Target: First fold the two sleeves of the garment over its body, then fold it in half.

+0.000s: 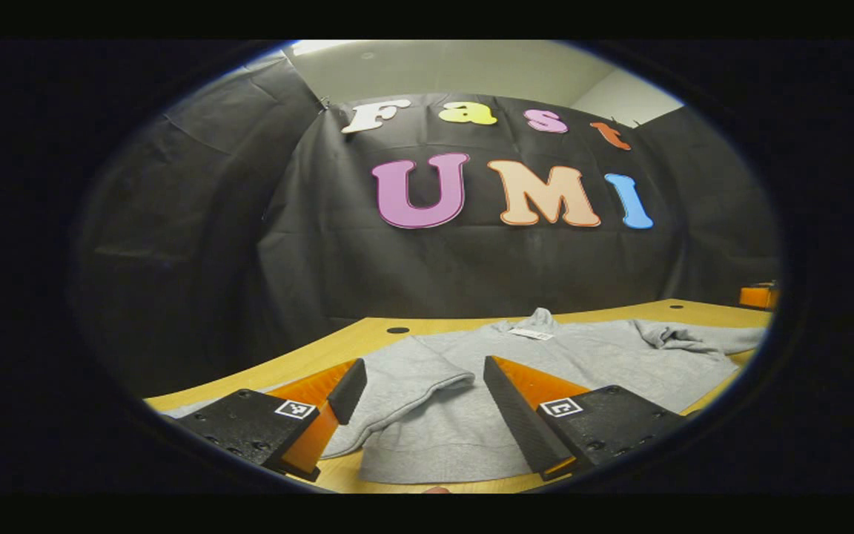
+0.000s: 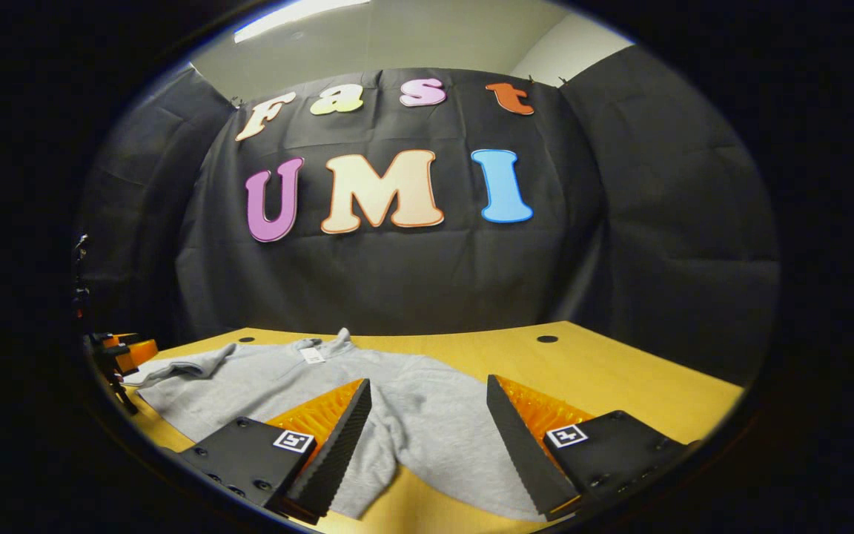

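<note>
The grey sweatshirt (image 1: 545, 356) lies flat on the surface (image 2: 605, 371), soft and floppy, probably light. Both grippers (image 1: 416, 400) (image 2: 427, 423) hover agape, empty. Best pinched at a cuff (image 1: 427, 386).

A yellow wooden bench (image 2: 620, 378) is seen before the black cloth wall, with a small dark round hole (image 2: 547, 339) near its far edge. A grey sweatshirt (image 2: 427, 415) is laid flat on it, collar towards the far side. One sleeve (image 1: 412, 378) is folded onto the body; the other sleeve (image 1: 701, 340) is spread sideways, bunched.
</note>
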`<act>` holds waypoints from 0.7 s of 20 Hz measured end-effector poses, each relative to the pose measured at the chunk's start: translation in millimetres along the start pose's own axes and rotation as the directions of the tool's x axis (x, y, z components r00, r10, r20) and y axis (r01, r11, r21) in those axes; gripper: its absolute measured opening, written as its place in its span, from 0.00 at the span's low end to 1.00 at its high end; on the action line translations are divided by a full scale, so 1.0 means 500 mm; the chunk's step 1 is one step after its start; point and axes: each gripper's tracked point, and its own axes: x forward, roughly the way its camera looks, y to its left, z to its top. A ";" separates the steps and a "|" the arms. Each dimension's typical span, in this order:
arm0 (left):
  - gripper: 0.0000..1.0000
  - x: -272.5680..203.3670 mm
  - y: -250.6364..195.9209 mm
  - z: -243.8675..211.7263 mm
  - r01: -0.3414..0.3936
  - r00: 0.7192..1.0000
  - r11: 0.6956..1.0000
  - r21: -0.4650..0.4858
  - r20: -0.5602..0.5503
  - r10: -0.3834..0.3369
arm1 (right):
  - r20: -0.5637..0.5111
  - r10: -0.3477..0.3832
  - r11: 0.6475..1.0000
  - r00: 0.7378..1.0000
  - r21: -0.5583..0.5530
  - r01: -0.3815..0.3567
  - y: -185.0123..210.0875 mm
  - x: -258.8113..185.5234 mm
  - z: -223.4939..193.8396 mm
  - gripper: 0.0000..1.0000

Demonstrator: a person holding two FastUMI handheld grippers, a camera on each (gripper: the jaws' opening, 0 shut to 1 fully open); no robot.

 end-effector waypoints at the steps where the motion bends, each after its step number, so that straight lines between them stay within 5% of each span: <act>1: 0.94 -0.002 0.000 -0.001 0.001 1.000 1.000 0.000 0.000 -0.001 | -0.023 -0.023 1.000 0.999 -0.010 0.022 -0.028 -0.011 0.000 0.97; 7: 0.94 -0.001 -0.002 0.000 0.002 1.000 1.000 0.000 0.000 -0.002 | -0.183 -0.158 0.987 0.970 -0.045 0.152 -0.188 -0.080 -0.037 0.97; 14: 0.94 -0.003 -0.001 0.000 0.002 1.000 1.000 -0.001 0.001 -0.002 | -0.402 -0.188 0.981 0.896 -0.026 0.194 -0.258 -0.144 -0.159 0.98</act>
